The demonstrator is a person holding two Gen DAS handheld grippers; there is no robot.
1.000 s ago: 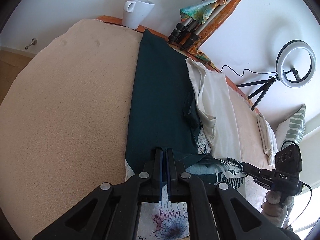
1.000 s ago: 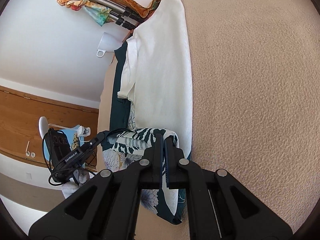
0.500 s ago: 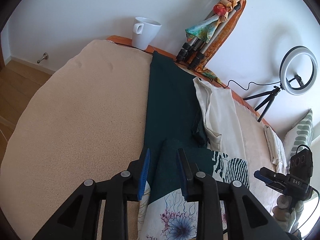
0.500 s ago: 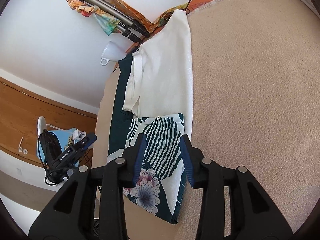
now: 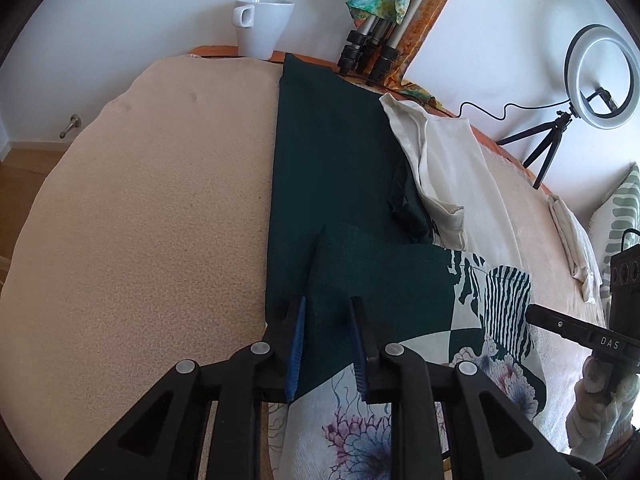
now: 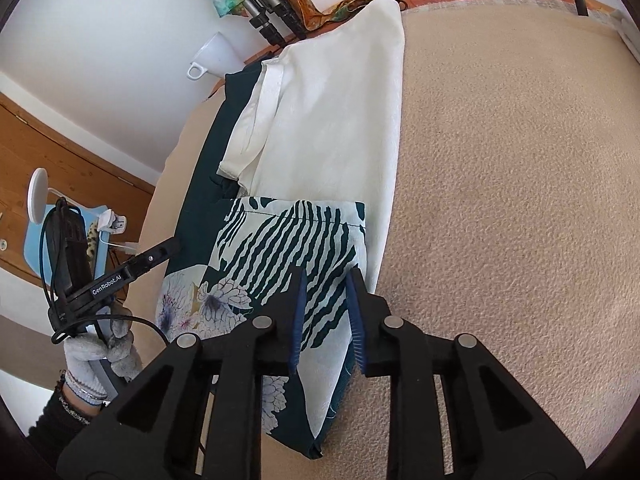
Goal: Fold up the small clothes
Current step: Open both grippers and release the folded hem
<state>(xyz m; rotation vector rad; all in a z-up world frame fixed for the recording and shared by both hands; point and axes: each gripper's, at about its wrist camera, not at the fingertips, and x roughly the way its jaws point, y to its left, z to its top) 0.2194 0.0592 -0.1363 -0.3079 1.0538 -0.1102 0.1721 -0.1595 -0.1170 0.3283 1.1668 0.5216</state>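
Both jaws parted, I hold nothing: left hand-held gripper (image 5: 326, 336) and right hand-held gripper (image 6: 326, 308) straddle the floral garment (image 6: 296, 248), lying folded over the green (image 5: 332, 160) and white (image 6: 332, 112) pieces on the bed (image 6: 500, 200); spacing suits smoothing

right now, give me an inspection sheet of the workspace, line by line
Surface: beige textured cover over an orange-edged base, bare on both sides of the clothes.
Job's things: floral patterned garment with its near end folded up; it lies over a dark green garment and a white garment.
Clutter: white mug, folded tripod wrapped in a colourful scarf, ring light on a small stand.
Grippers: left gripper open, fingers astride the dark fold; right gripper open over the striped part.
Cables: black lead from the ring light along the wall.
Surroundings: white wall, wooden panelling, striped cushion.
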